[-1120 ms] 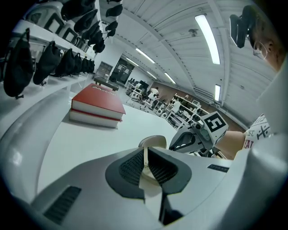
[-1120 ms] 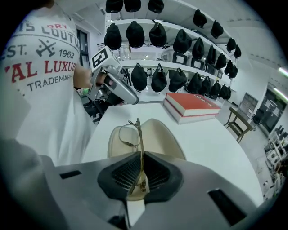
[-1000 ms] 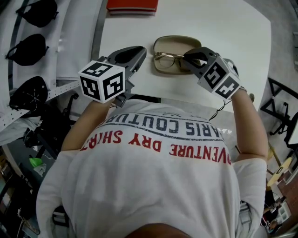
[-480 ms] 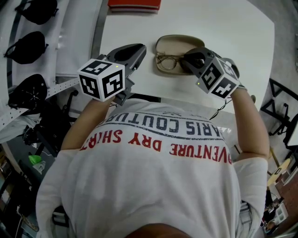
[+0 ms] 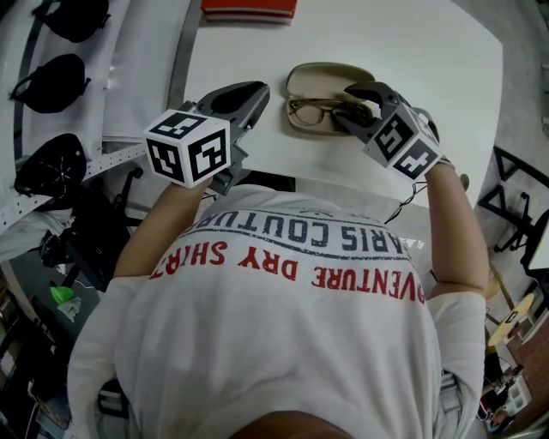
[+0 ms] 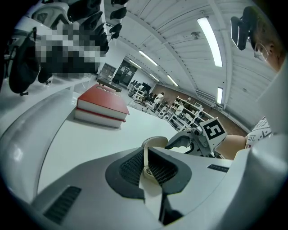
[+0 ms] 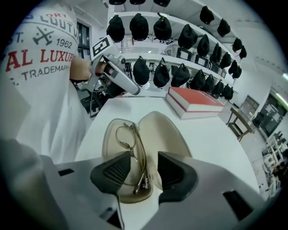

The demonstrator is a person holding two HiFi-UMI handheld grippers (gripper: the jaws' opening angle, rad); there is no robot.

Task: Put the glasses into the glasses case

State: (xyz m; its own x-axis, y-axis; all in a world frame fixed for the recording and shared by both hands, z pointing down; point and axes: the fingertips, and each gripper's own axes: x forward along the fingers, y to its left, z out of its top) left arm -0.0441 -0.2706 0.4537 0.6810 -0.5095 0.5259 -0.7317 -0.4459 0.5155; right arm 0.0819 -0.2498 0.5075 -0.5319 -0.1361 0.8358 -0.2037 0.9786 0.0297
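Note:
The gold-rimmed glasses (image 5: 313,109) lie folded in the open beige case (image 5: 326,73) on the white table (image 5: 429,51). My right gripper (image 5: 350,107) hangs over the case's right end, its jaws opening. In the right gripper view the glasses (image 7: 140,157) sit between the pads without touching them, low in the case (image 7: 166,130). My left gripper (image 5: 256,94) hovers left of the case, shut and empty. In the left gripper view (image 6: 146,166) the case (image 6: 155,143) shows just past the tips.
A red book (image 5: 249,9) lies at the table's far edge, also seen as the red book (image 7: 195,101). Black caps (image 5: 51,90) hang on white racks to the left. The table's near edge runs just under both grippers.
The right gripper's jaws have spread apart and let go of the glasses, which now rest in the case. The left gripper has not moved.

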